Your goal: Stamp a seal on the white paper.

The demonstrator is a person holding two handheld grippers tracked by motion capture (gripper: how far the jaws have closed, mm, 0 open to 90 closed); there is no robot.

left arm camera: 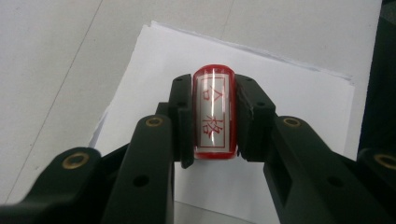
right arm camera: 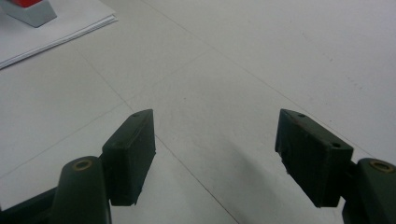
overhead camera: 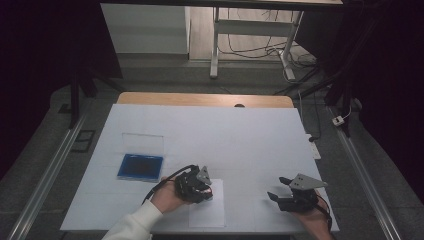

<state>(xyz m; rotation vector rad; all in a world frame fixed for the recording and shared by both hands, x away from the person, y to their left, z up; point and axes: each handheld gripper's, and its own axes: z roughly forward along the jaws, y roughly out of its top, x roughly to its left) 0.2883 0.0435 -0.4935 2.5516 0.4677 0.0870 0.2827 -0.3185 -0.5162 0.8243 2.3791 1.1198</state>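
Over the sheet of paper point(left arm camera: 243, 107) near the front edge of the surface point(overhead camera: 250, 135): left tongs point(left arm camera: 215, 116) clamped on a red stamp point(left arm camera: 214, 114), jaws pressing its two long sides, the clear top with red characters turned toward the gripper camera. Held so, probably, to keep the printing face pointing down at the paper and the stamp square for a clean press. Seen from above, left tongs point(overhead camera: 196, 186) poised at the paper's upper left corner, wrist bent over it. Right tongs point(right arm camera: 217, 154) spread wide and holding nothing, parked low over bare white surface well to the right point(overhead camera: 282, 192), likely kept out of the way, or ready to pin the sheet. Blue ink pad point(overhead camera: 141, 167) with its clear lid point(overhead camera: 142, 142) set off behind it, lying left of the paper, within easy reach for inking.
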